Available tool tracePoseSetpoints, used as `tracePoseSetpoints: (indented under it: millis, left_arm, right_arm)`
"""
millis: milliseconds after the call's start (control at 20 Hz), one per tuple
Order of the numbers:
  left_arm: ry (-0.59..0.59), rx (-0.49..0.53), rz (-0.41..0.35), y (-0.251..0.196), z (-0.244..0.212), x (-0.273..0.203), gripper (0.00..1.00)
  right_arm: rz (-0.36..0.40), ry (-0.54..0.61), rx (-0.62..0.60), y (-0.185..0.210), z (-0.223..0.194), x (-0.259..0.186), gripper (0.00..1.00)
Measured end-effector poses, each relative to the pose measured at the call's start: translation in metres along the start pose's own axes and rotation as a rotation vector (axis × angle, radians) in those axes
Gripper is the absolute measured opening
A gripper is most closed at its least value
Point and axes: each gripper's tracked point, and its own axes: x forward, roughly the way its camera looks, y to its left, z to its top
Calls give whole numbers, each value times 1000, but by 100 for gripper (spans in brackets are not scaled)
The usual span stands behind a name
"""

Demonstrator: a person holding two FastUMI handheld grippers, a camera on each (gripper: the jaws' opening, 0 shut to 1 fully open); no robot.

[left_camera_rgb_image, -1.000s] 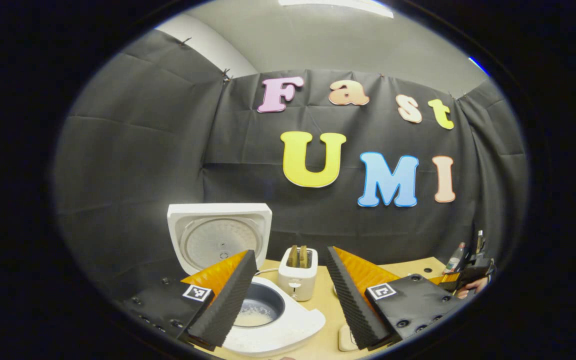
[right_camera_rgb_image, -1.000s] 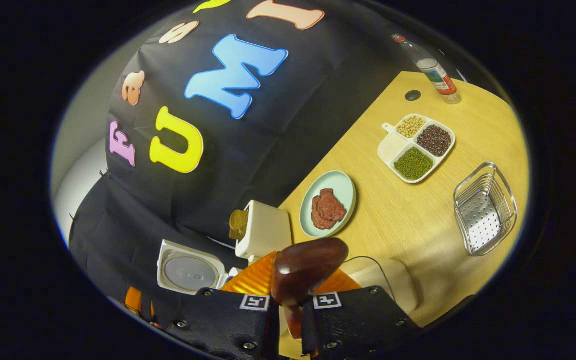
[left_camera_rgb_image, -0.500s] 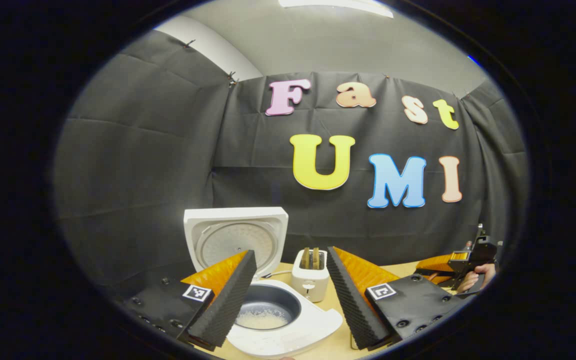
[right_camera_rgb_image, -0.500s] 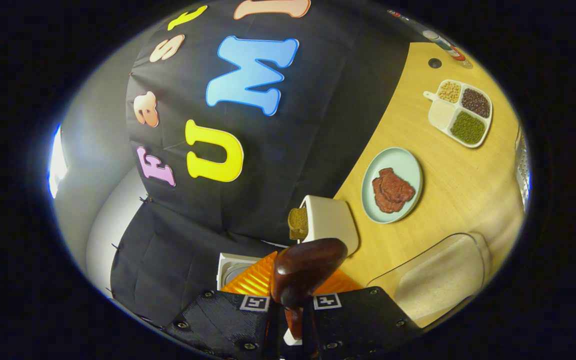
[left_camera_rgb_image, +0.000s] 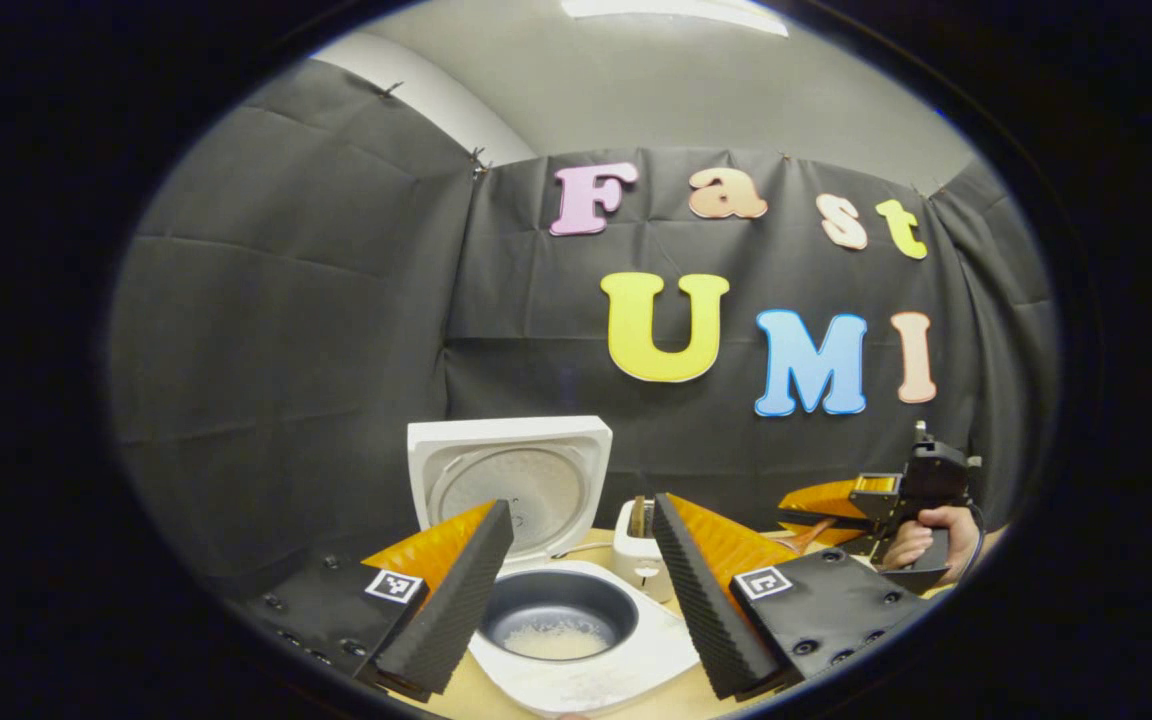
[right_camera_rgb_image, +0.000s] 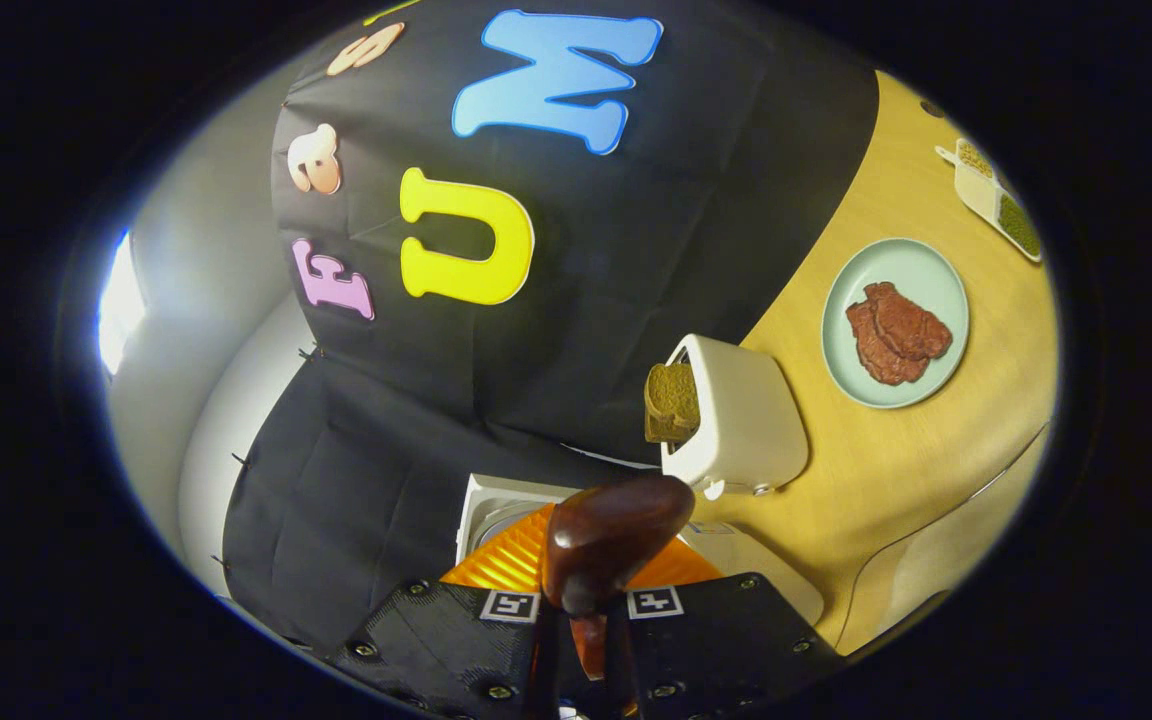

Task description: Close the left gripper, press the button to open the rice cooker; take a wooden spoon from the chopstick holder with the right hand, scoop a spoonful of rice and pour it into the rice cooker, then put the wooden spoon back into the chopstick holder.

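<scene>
Presently, by descending size: a pale wooden table point(right_camera_rgb_image: 916, 430) occupies the 3 o'clock side of the right gripper view. A white rice cooker point(left_camera_rgb_image: 586, 680) sits at 6 o'clock in the left gripper view, its lid point(left_camera_rgb_image: 508, 480) raised upright behind it, its dark inner pot point(left_camera_rgb_image: 556, 615) holding a thin layer of white rice point(left_camera_rgb_image: 556, 640) at the bottom. A white toaster point(right_camera_rgb_image: 741, 420), at 3 o'clock from centre in the right gripper view, lies between cooker and plate, with a brown slice of bread point(right_camera_rgb_image: 673, 400) standing in its slot. A pale green plate point(right_camera_rgb_image: 894, 322), at 2 o'clock in that view, carries a reddish-brown piece of food point(right_camera_rgb_image: 896, 332). A divided tray point(right_camera_rgb_image: 996, 200) of grains sits at the far 2 o'clock edge, partly cut off. A clear container point(right_camera_rgb_image: 946, 560) of pale contents lies at 4 o'clock, near the table edge. The left gripper point(left_camera_rgb_image: 581, 590) sits at 6 o'clock in its own view, fingers spread wide apart, holding nothing, framing the open pot. The right gripper point(right_camera_rgb_image: 581, 640) sits at 6 o'clock in its own view, fingers clamped on the handle of the wooden spoon point(right_camera_rgb_image: 608, 540), whose dark glossy bowl rises above the fingertips; in the left gripper view this gripper appears at 4 o'clock, held by a hand point(left_camera_rgb_image: 921, 535). The chopstick holder's whereabouts cannot be told.
</scene>
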Motion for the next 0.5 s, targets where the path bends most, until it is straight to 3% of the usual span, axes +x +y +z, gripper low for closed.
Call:
tracePoseSetpoints:
  millis: [300, 500]
  left_arm:
    - [3, -24, 7, 18, -4, 0, 96]
    - [5, -32, 51, 42, -9, -4, 99]
  right_arm:
    - [8, 52, -35, 20, -27, 58, 17]
    - [6, 87, -92, 30, -46, 93, 17]
